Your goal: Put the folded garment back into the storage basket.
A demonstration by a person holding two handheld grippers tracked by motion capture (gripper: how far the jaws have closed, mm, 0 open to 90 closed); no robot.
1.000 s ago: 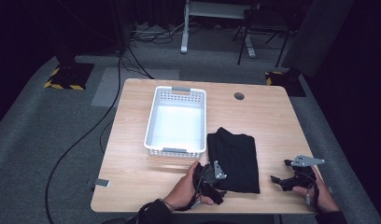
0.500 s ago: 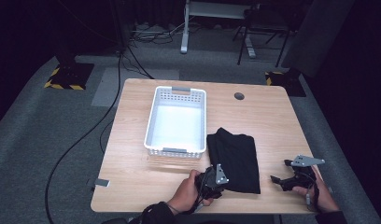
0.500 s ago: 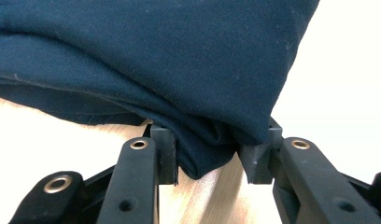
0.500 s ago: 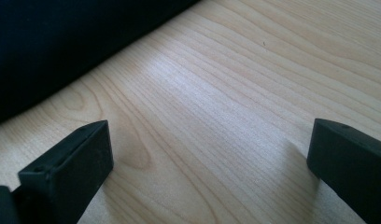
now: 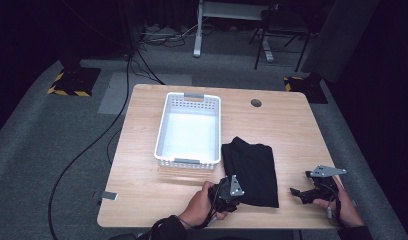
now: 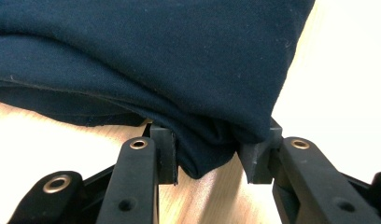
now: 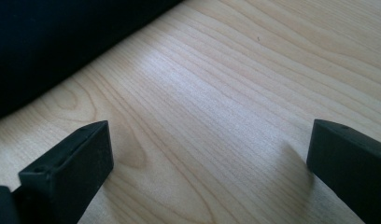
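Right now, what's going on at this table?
A person works two hand-held tools at a wooden table. The left tool has its jaws around the near corner of a folded dark cloth, which lies beside an empty white basket. The right tool rests open on bare wood, apart from the cloth.

A light wooden table [image 5: 292, 125] with a round cable hole [image 5: 256, 103] stood on grey carpet [image 5: 52, 145]. Black cables [image 5: 92, 145] trailed across the floor. Yellow-and-black striped bases [image 5: 72, 82] sat at both far sides, a white desk leg [image 5: 198, 30] and chair legs [image 5: 282, 45] behind. The surroundings were dark.
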